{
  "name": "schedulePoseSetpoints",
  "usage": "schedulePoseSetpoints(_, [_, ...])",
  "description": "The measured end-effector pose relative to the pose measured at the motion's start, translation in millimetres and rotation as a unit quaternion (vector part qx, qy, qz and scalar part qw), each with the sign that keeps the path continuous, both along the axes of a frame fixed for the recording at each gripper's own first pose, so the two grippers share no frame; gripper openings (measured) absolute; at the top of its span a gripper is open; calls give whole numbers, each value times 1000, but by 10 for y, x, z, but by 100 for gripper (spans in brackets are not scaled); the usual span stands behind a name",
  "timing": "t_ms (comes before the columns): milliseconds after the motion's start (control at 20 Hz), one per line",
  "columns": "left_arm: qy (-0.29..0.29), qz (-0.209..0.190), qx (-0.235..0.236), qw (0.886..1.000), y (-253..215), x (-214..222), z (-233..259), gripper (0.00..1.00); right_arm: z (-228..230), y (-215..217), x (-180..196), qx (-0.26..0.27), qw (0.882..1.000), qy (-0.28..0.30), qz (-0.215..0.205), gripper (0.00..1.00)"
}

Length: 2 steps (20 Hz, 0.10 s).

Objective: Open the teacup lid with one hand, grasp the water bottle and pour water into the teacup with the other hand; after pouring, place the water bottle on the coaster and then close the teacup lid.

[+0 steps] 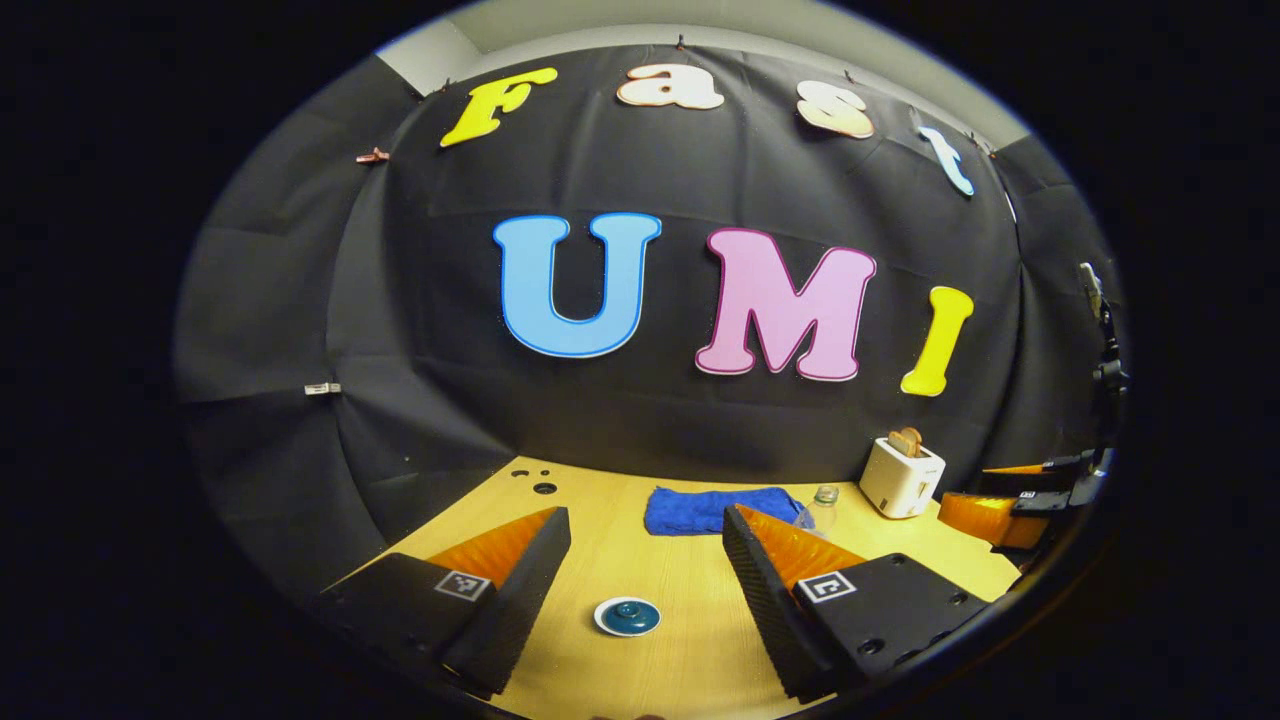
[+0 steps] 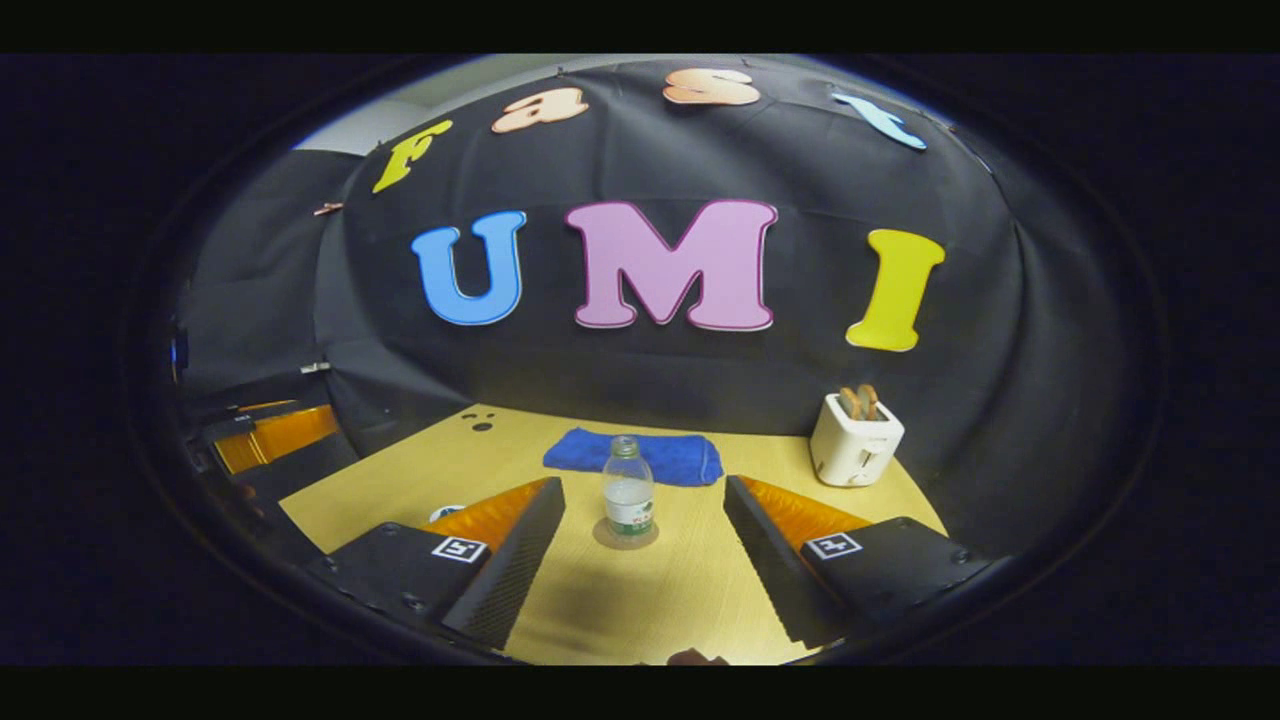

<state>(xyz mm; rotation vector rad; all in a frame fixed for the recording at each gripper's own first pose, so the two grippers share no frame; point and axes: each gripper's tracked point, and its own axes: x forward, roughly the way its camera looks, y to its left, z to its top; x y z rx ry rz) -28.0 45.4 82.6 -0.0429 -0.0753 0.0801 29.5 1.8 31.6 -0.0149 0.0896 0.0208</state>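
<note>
A white teacup with a blue knobbed lid (image 1: pixel 627 616) sits on the wooden table (image 1: pixel 690 600), low between the fingers of my left gripper (image 1: pixel 645 512), which is open and holds nothing. In the right gripper view a clear water bottle (image 2: pixel 629 495) stands upright on a round coaster (image 2: pixel 625 536), just beyond my open right gripper (image 2: pixel 644 482), whose fingers do not touch it. The bottle (image 1: pixel 824 506) also peeks out behind a finger in the left gripper view. An edge of the teacup (image 2: pixel 447 512) shows beside a finger in the right gripper view.
A folded blue cloth (image 2: pixel 635 456) lies at the back of the table near the wall. A white toaster (image 2: pixel 855 440) with bread slices stands at the back right. The other gripper shows at the right edge (image 1: pixel 1000 512) and at the left edge (image 2: pixel 270 435).
</note>
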Motion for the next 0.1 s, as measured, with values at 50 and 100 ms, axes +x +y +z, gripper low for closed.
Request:
schedulePoseSetpoints(50, [-3, 0, 3, 1000, -16, -53, 46, 99, 22, -11, -37, 1, 1000, -3, -2, 99])
schedulePoseSetpoints(100, [-4, 2, 5, 1000, -24, -106, 98, 95, 29, -31, -73, 4, 1000, -3, -4, 99])
